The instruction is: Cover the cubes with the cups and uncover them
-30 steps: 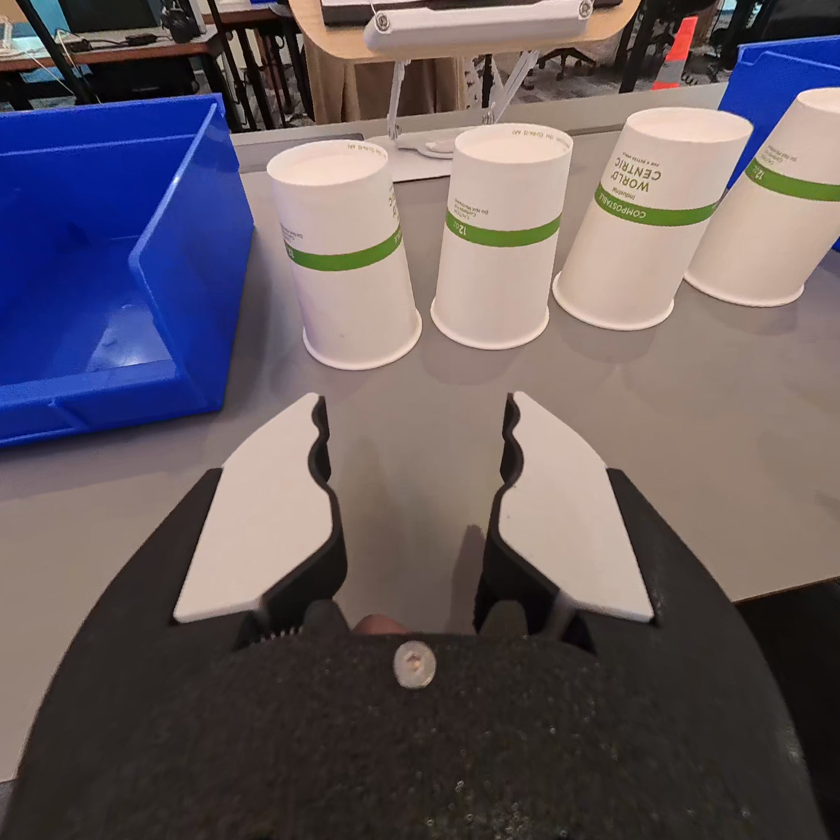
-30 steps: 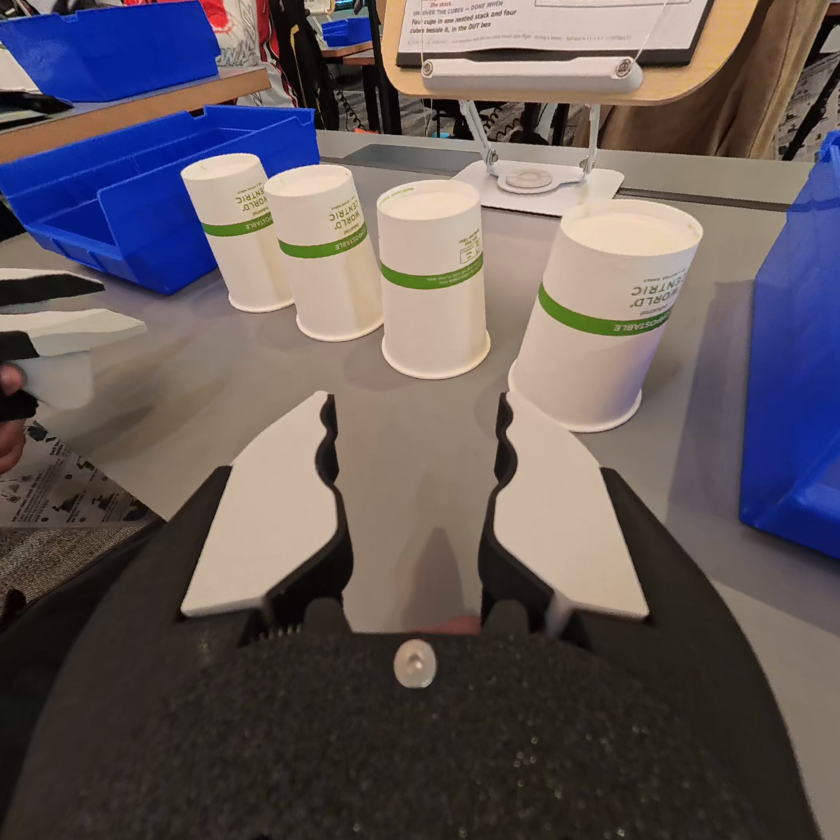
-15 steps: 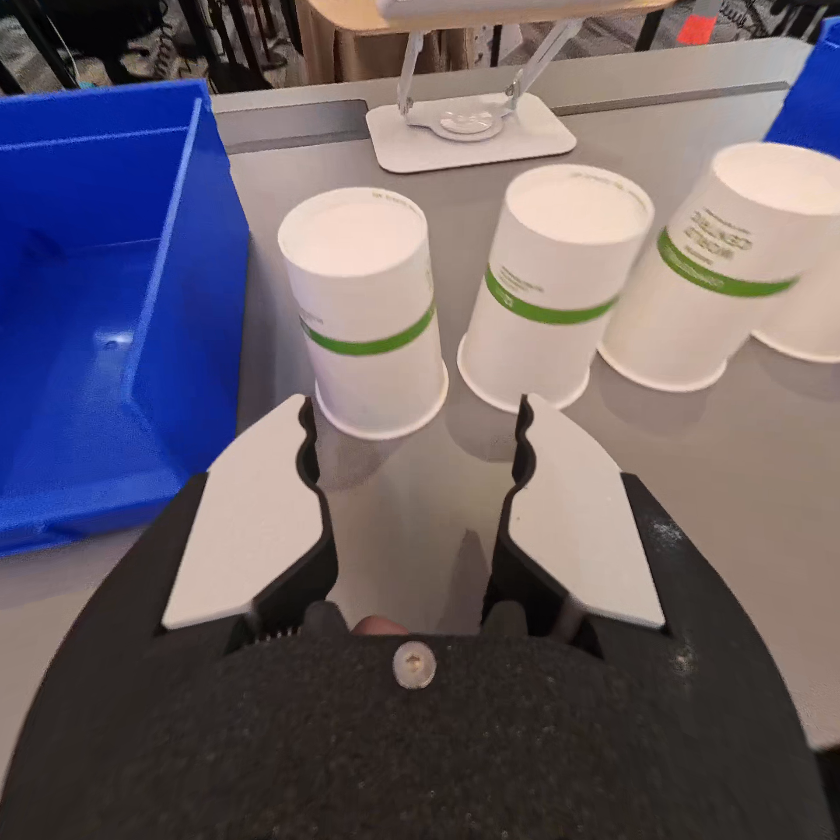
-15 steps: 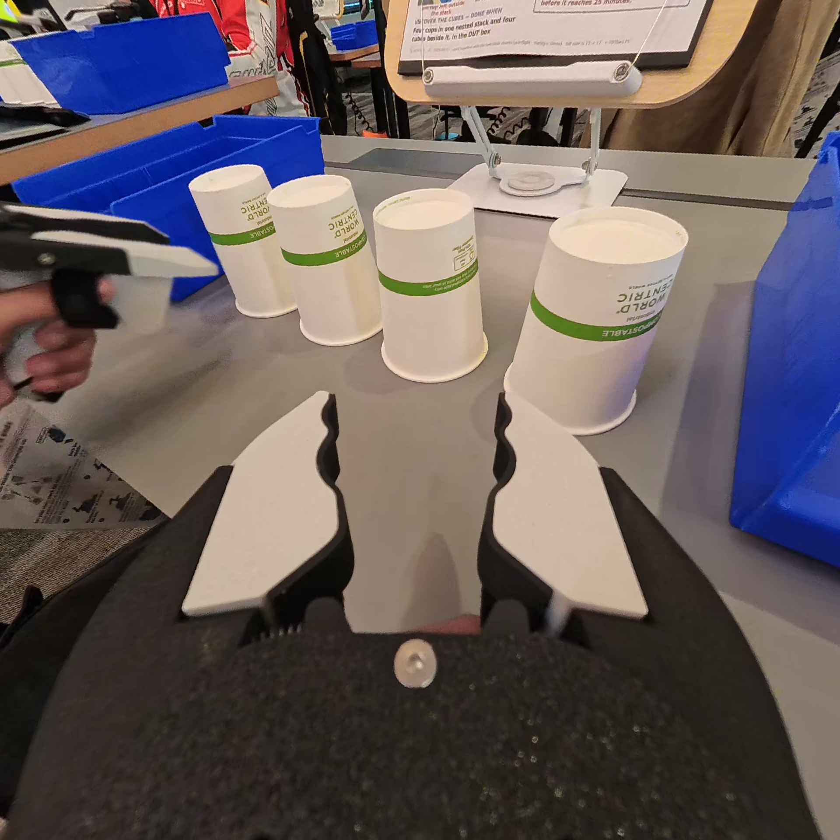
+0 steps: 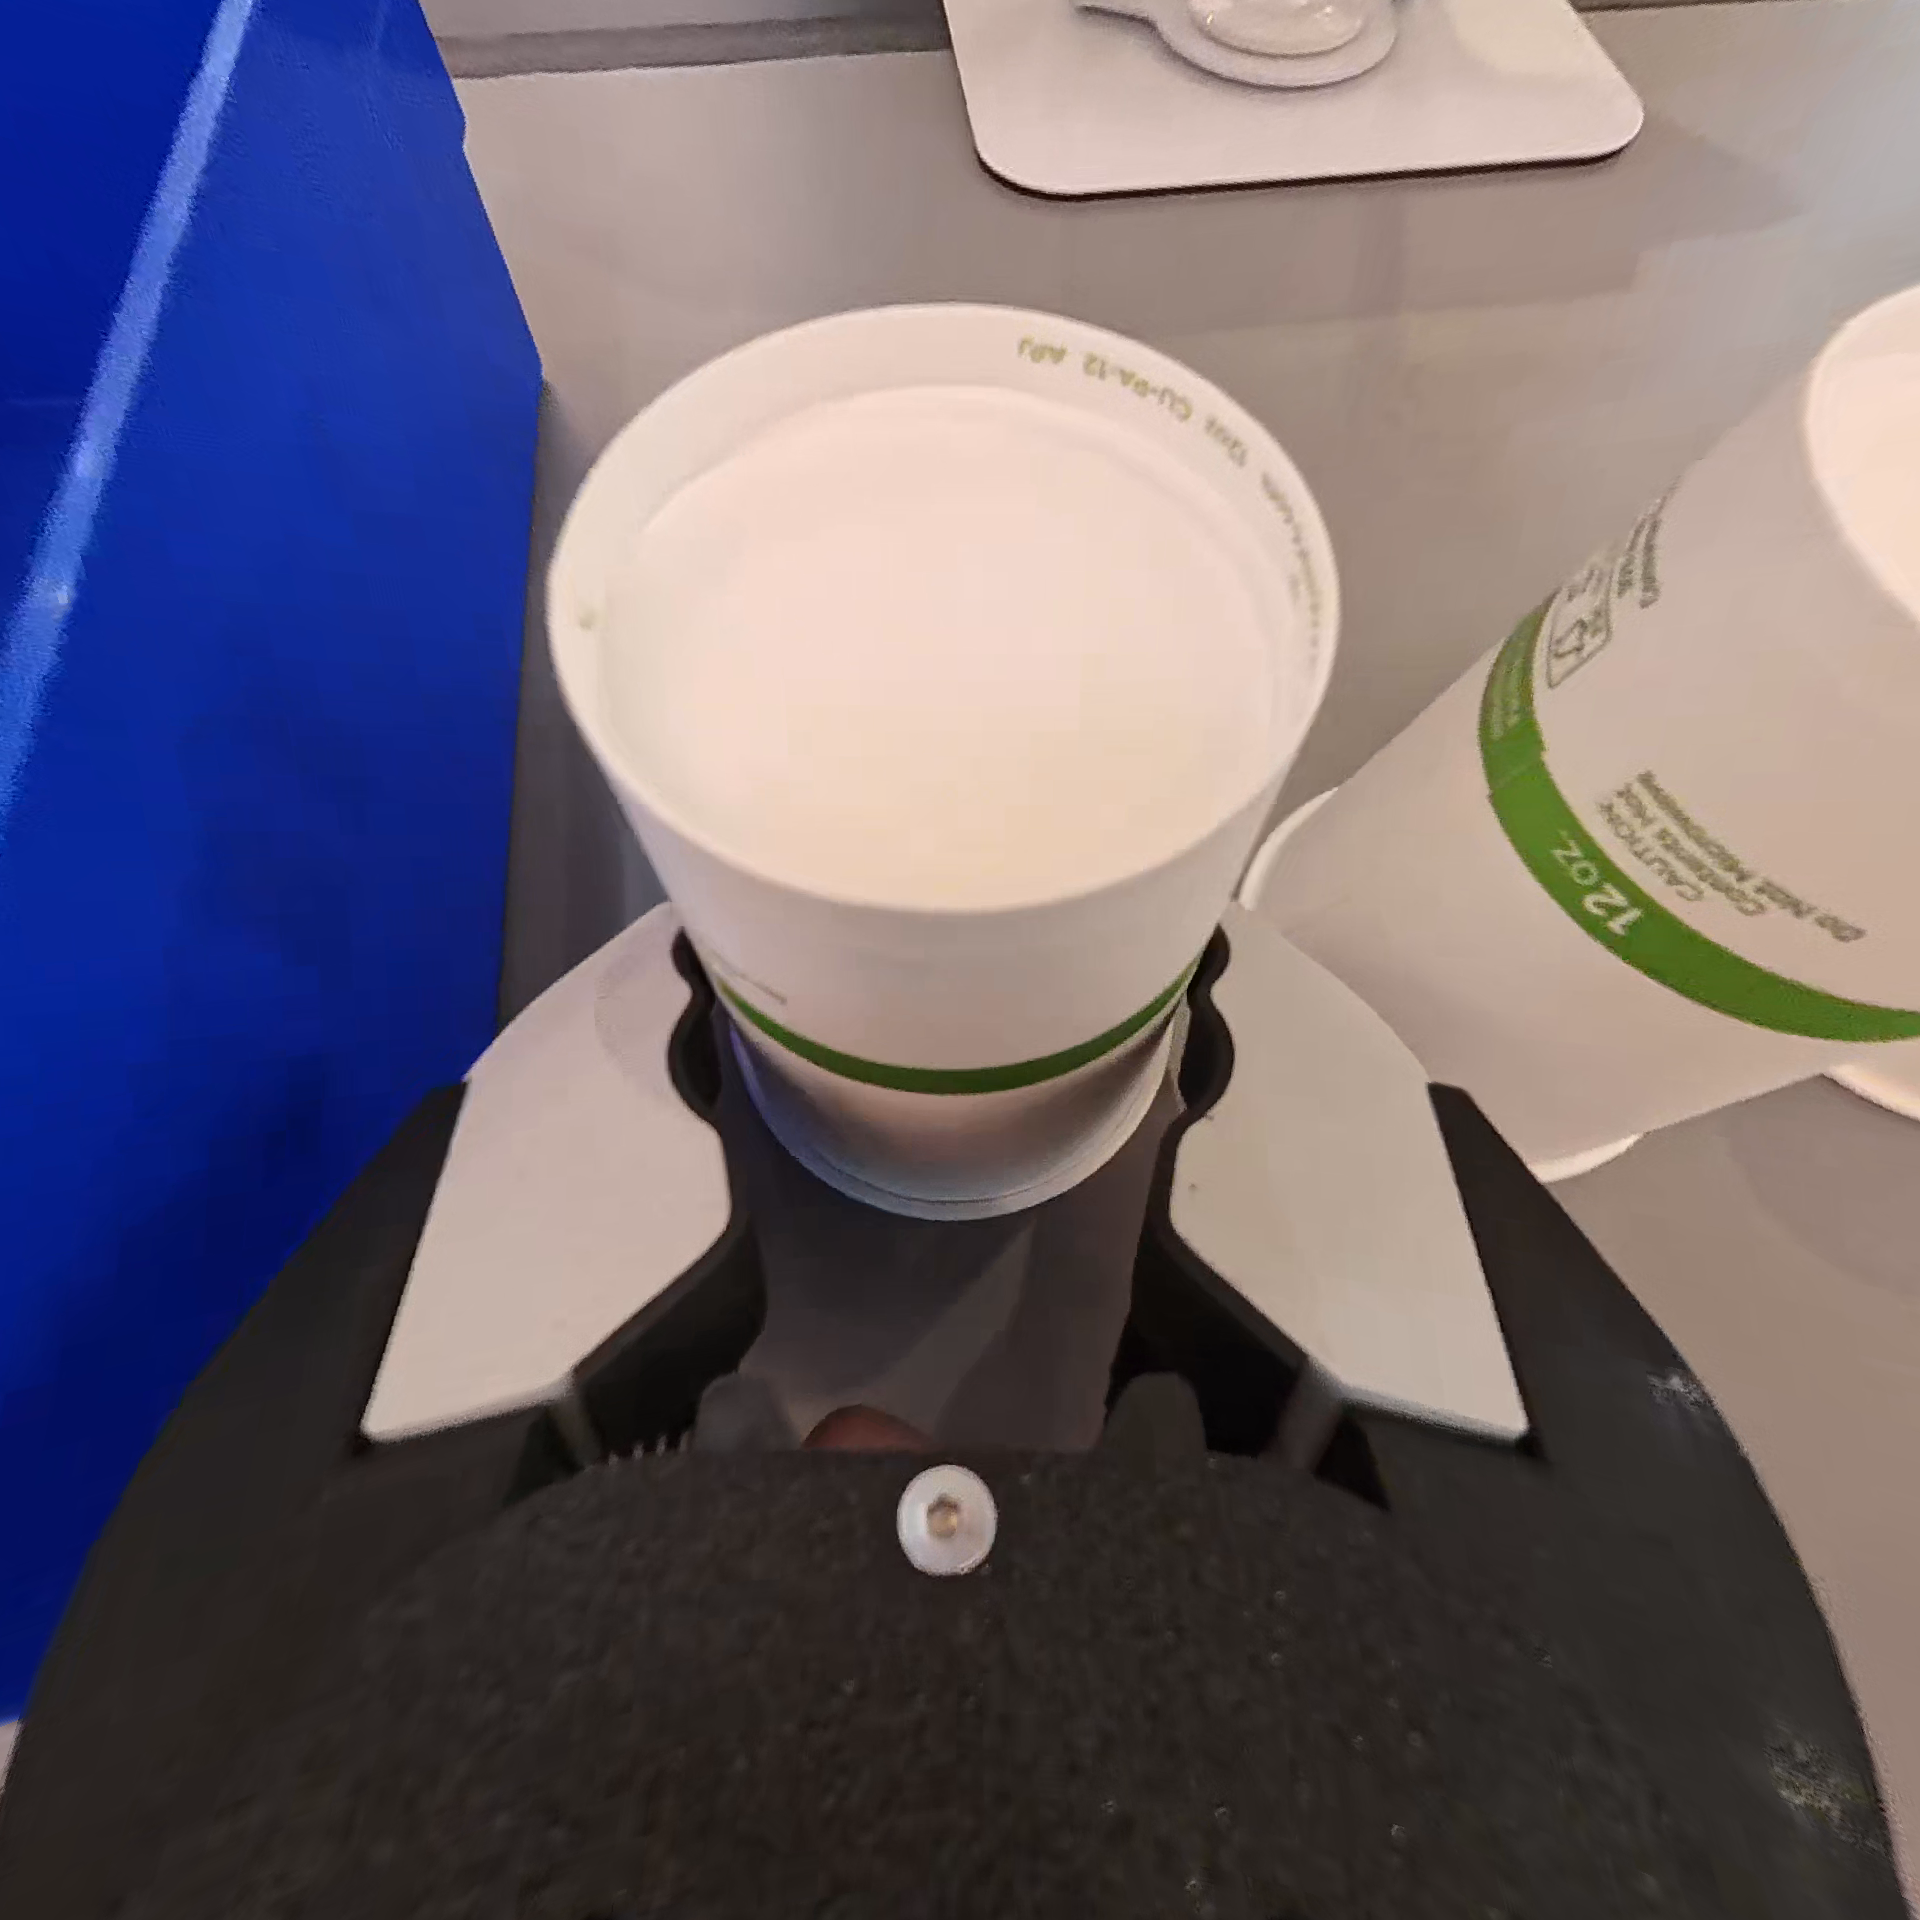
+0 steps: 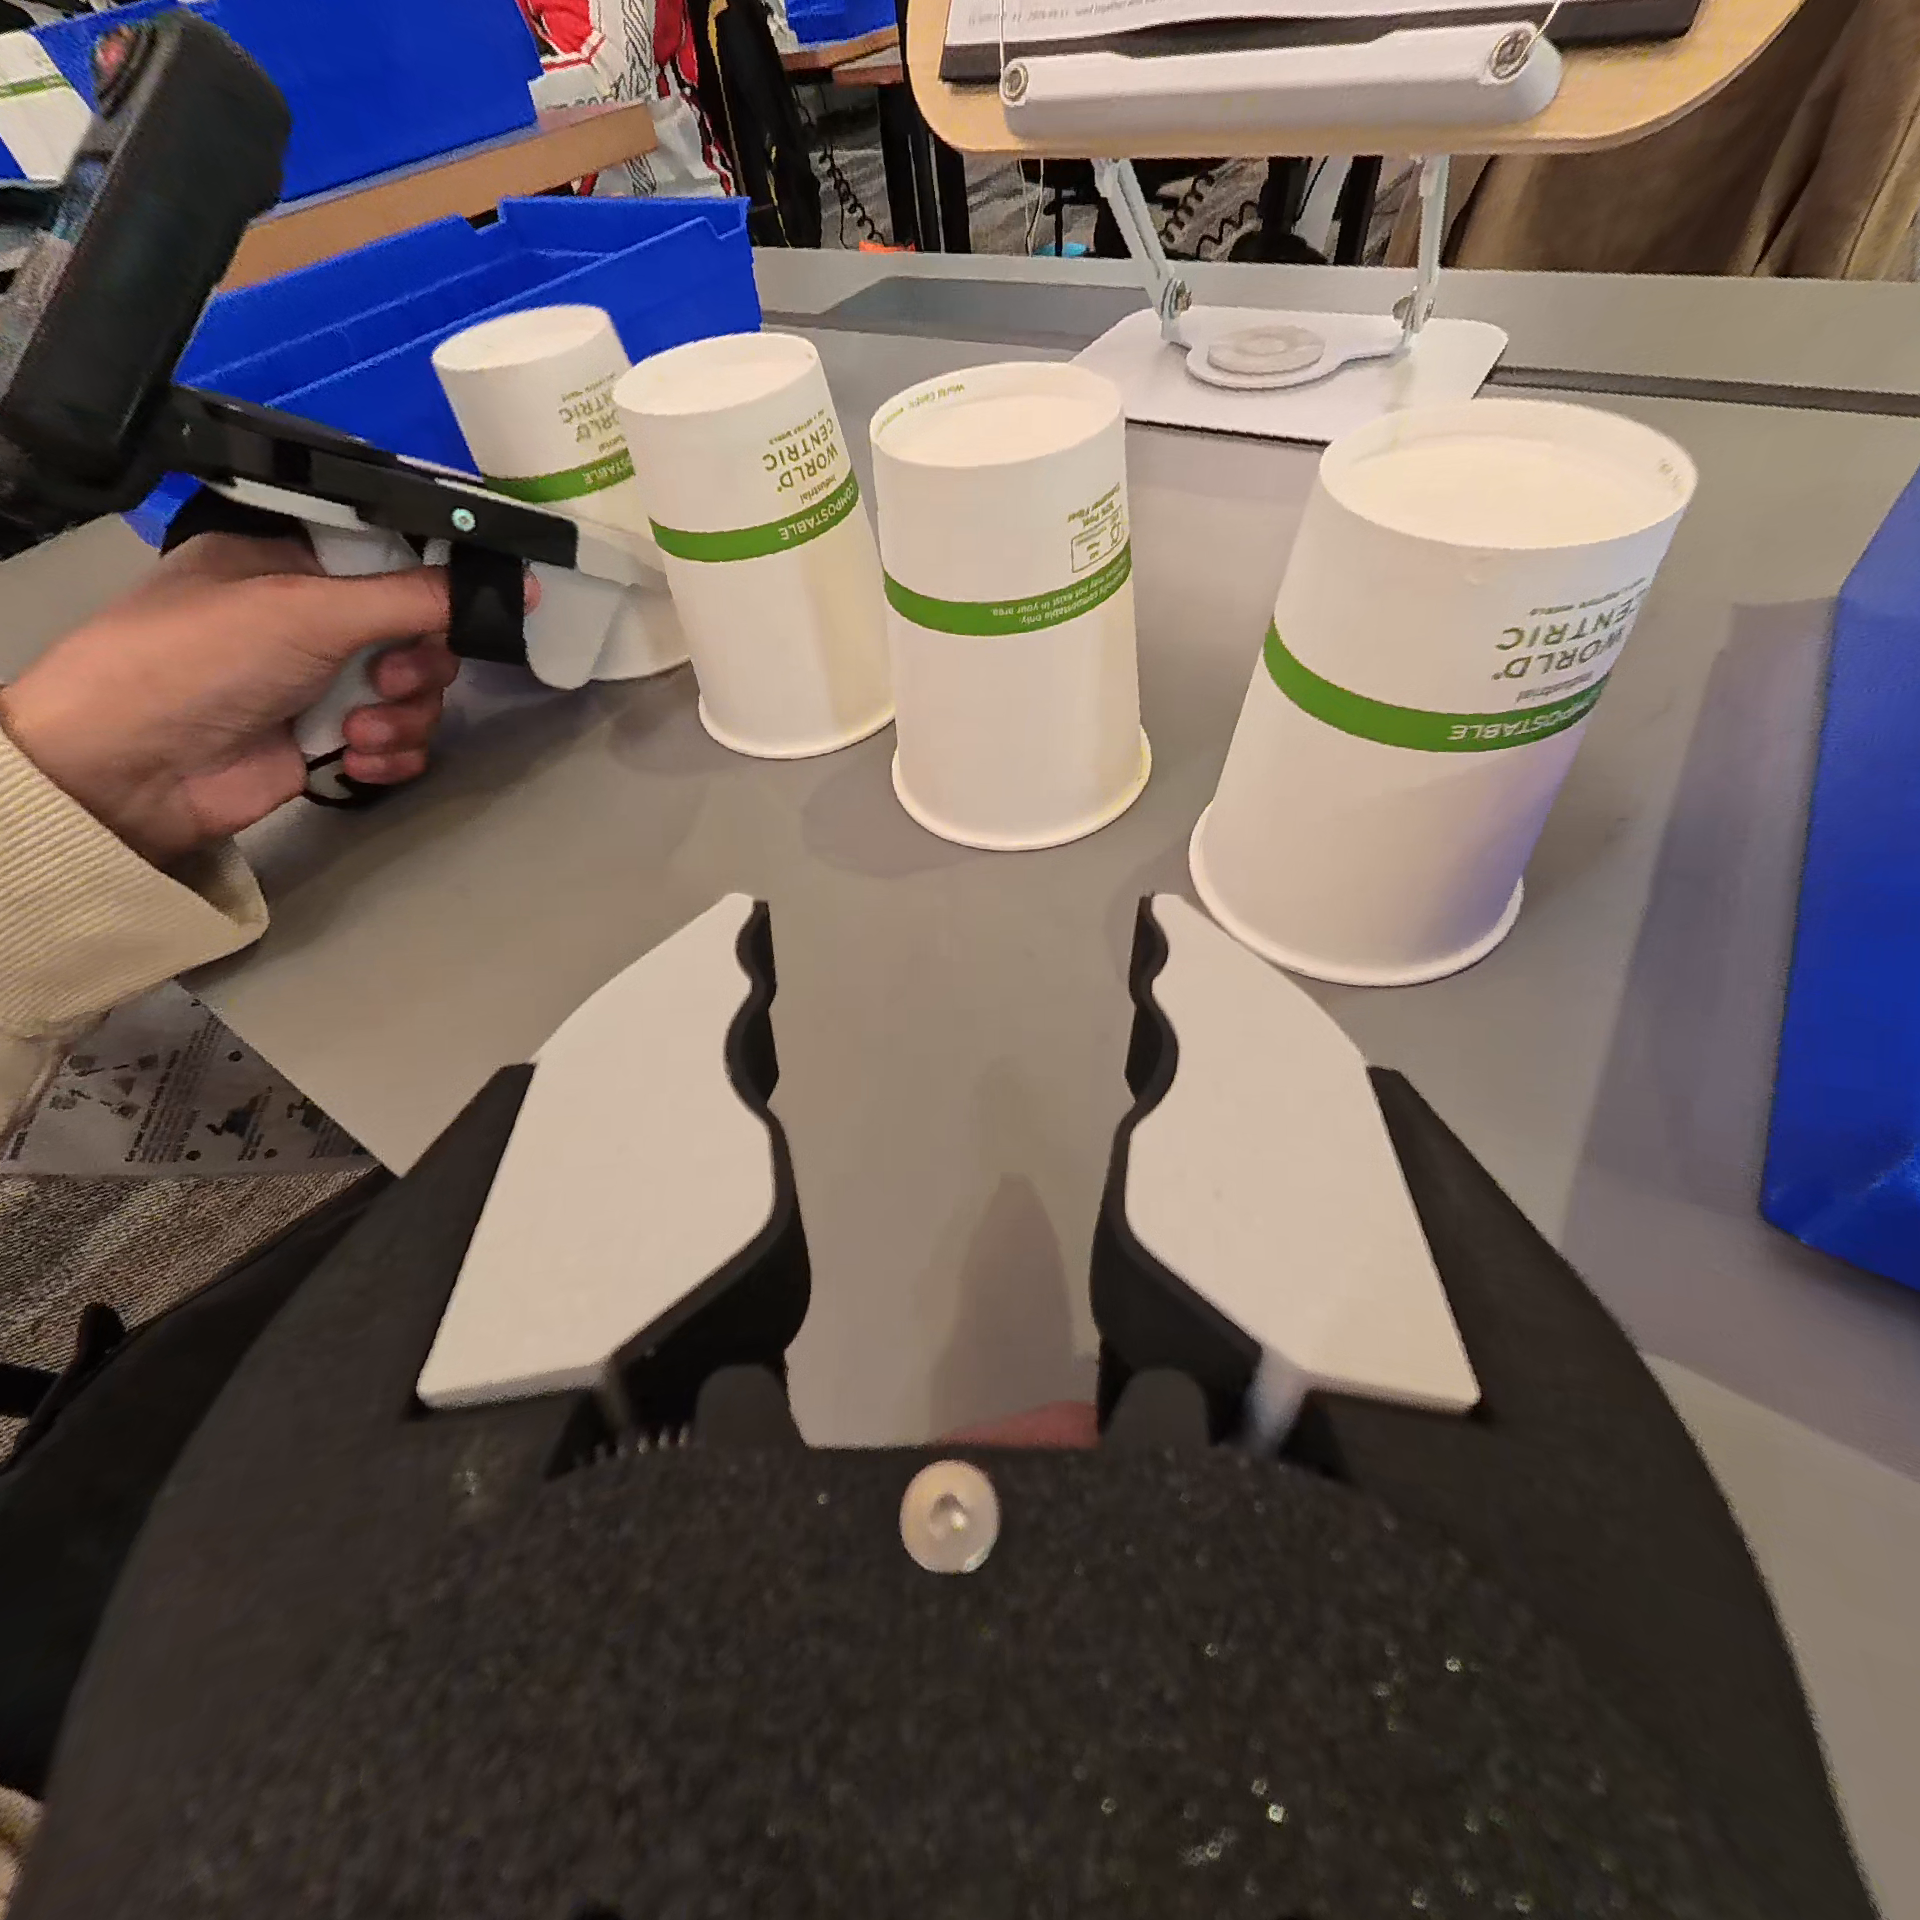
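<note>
Several white paper cups with a green band stand upside down in a row on the grey table (image 6: 935, 1039). No cubes show. My left gripper (image 5: 945, 977) is open, with its jaws on either side of the leftmost cup (image 5: 935, 675) near the green band; whether they press on it I cannot tell. In the right wrist view the left gripper (image 6: 613, 561) reaches that same cup (image 6: 540, 395). My right gripper (image 6: 951, 925) is open and empty, low over the table in front of the third cup (image 6: 1008, 623) and left of the nearest cup (image 6: 1434, 707).
A blue bin (image 5: 260, 727) stands close to the left of the cup between my left jaws. The second cup (image 5: 1662, 831) is just to its right. Another blue bin (image 6: 1860, 935) is at the right. A white stand base (image 6: 1288, 353) sits behind the row. A hand (image 6: 208, 686) holds the left gripper.
My left gripper has moved forward and down until its jaws are around the leftmost cup. My right gripper has shifted slightly forward and stays open.
</note>
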